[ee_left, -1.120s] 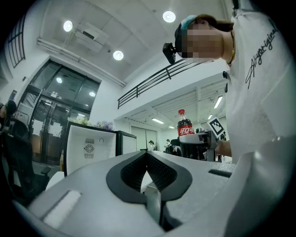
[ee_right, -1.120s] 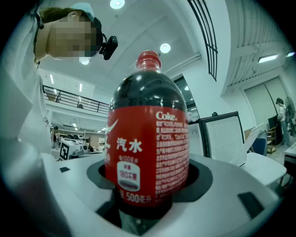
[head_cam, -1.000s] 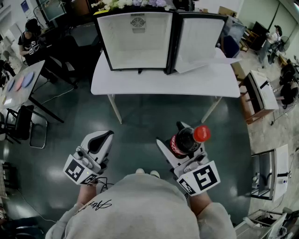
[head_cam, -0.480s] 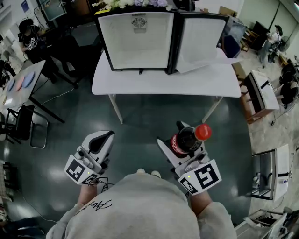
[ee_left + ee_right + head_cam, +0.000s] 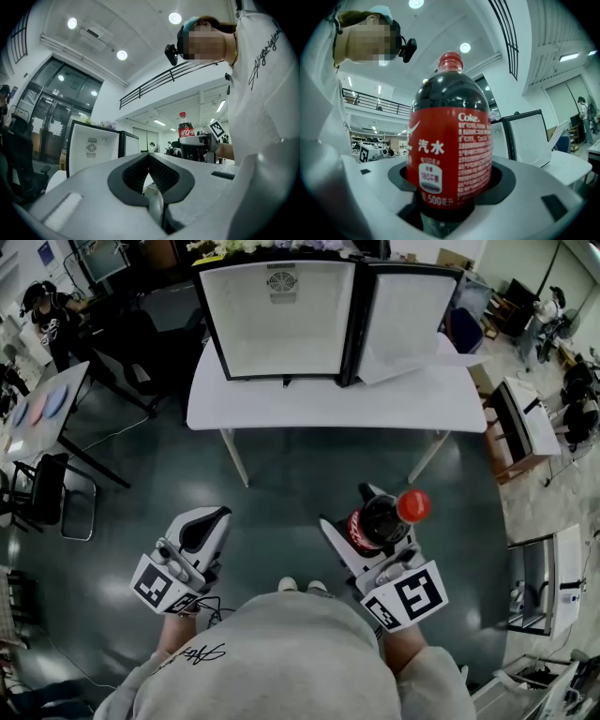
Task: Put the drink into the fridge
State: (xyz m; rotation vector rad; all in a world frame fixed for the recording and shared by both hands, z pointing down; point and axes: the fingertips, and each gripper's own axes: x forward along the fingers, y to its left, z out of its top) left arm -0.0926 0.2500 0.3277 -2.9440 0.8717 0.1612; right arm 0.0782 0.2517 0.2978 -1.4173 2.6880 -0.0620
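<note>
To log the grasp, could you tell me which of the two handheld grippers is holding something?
The right gripper: its jaws clamp a red-labelled dark cola bottle; the left gripper is shut and empty.

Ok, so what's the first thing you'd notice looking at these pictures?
The big cola bottle with its red label and cap stands upright, clamped in the right gripper just in front of the person. Next comes the open fridge, white inside, on the white table further ahead. The left gripper is shut with nothing in it.
</note>
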